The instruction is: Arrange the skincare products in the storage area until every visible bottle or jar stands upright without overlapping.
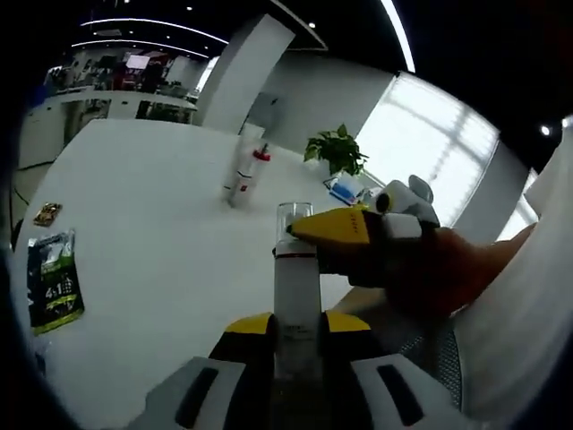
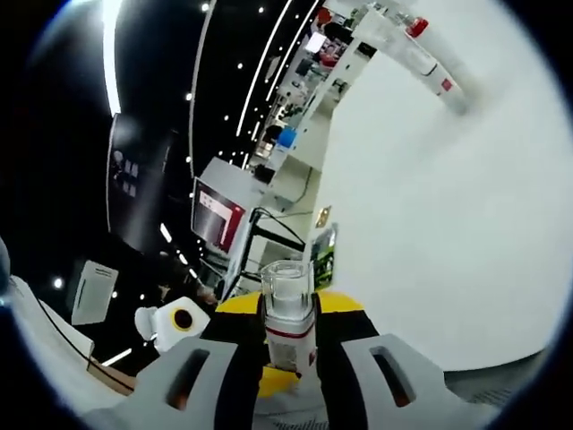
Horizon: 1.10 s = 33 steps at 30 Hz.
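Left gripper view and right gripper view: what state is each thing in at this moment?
Bottle with clear cap: clamped by both grippers, off the table.
Left gripper: shut on the bottle's body.
Right gripper: shut on the bottle near its cap.
Bottle with red cap: standing on the table.
Green packet: lying flat.
Potted plant: upright.

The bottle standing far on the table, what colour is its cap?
Red, on a white bottle; clearest in the left gripper view.
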Motion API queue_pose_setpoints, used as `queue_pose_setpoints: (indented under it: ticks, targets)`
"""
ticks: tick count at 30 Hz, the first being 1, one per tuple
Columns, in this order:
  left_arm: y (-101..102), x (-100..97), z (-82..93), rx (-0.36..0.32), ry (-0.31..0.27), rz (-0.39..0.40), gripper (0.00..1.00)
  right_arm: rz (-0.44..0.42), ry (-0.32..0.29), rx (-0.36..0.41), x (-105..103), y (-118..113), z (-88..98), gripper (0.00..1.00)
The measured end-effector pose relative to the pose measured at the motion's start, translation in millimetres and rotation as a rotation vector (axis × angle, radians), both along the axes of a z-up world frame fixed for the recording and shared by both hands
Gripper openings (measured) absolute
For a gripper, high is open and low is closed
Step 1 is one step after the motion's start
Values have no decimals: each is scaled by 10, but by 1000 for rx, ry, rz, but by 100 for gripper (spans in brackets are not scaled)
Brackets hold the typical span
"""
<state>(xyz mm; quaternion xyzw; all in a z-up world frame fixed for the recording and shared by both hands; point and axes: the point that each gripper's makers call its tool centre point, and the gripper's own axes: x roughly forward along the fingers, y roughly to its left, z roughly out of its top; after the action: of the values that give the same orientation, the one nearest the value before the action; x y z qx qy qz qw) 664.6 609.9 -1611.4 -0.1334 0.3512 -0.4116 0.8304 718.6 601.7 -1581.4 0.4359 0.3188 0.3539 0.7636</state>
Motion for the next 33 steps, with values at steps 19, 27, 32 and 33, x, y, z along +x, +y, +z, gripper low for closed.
queue_pose_setpoints:
  ticks: [19,27,32,33]
  targets:
    - [-92,-127,320,-313,146,-69,25,117,-56,152,-103,116,297,18]
    - [-117,-166,446,-448,222,-97,26,163,-11,258,-178,170,405,17]
    - [-122,-182,506,-512,275,-98,26,175,-15,291,-194,177,458,18]
    - [-118,-182,515,-524,297,-93,26,173,-11,292,-191,175,455,18]
